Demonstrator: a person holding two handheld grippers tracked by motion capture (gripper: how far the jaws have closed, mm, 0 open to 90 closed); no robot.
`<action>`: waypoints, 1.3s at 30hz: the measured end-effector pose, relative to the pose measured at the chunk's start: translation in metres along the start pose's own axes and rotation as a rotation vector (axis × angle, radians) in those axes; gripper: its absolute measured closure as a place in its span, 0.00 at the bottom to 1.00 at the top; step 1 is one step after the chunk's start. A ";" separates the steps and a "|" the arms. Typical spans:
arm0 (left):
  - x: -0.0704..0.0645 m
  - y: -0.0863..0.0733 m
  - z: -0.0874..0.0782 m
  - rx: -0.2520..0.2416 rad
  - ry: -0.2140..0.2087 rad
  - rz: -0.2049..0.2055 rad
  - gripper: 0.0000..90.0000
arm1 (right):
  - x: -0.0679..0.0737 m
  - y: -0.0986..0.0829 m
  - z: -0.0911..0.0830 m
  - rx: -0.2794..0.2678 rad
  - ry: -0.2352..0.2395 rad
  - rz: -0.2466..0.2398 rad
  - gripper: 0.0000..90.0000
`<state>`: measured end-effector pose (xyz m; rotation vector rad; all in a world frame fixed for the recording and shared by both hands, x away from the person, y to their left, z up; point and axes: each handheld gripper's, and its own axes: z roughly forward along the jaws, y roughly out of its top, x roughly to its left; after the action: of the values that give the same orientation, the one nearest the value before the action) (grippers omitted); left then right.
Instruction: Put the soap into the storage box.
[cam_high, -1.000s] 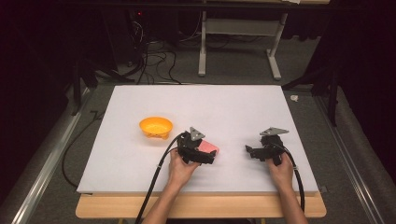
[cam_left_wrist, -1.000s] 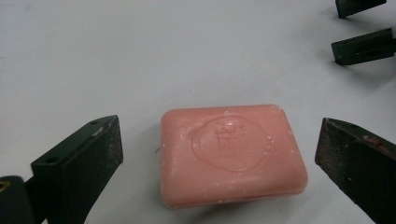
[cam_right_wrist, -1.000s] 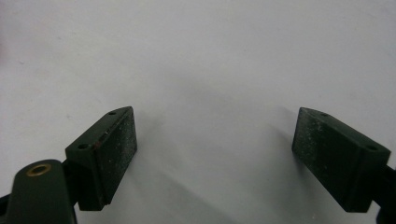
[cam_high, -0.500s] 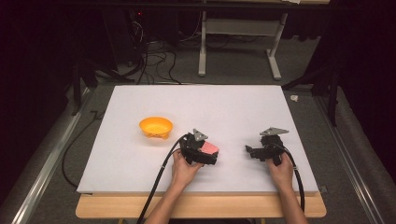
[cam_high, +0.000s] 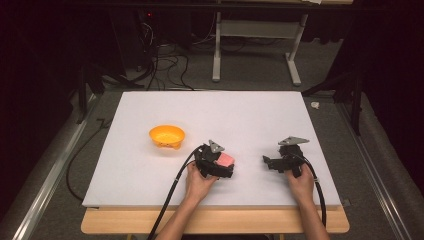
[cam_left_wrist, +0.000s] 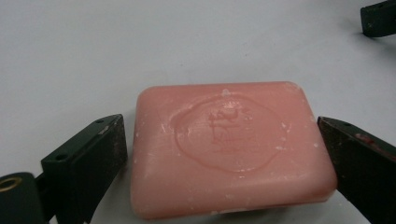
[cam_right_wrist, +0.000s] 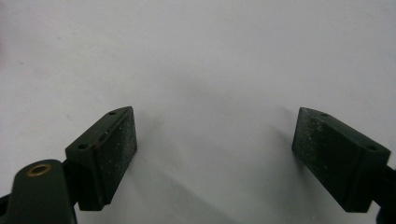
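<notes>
soap (cam_left_wrist: 229, 149): pink bar, waxy and matt, smooth with a pressed emblem on top; small pale flecks and chipped crumbs along its edges.
left gripper (cam_left_wrist: 224, 158): jaws of black hard plastic, matt; faint pink smears on the inner pad at right.
right gripper (cam_right_wrist: 215, 158): jaws black and matt, pad faces rough and speckled with pale dust; a brass-coloured metal ring near the base.
surface (cam_high: 250, 115): white board, smooth and matt; bare light wood edge at the near side.
bowl (cam_high: 166, 136): orange, looks like plastic, slight sheen.
floor (cam_high: 250, 75): grey, rough, carpet-like.
</notes>
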<state>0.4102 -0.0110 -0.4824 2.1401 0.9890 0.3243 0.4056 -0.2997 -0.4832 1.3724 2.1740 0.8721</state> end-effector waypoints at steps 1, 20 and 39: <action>0.000 0.000 0.000 0.000 0.000 0.000 0.05 | 0.000 0.000 0.000 0.000 0.000 0.000 0.16; -0.002 -0.002 0.000 -0.004 0.010 0.035 0.15 | 0.000 0.000 0.000 0.000 0.000 -0.001 0.16; 0.004 0.000 -0.011 -0.014 0.024 0.055 0.15 | 0.000 0.000 0.000 0.000 0.000 -0.001 0.16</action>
<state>0.4072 -0.0021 -0.4752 2.1580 0.9402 0.3837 0.4056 -0.2998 -0.4832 1.3710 2.1741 0.8720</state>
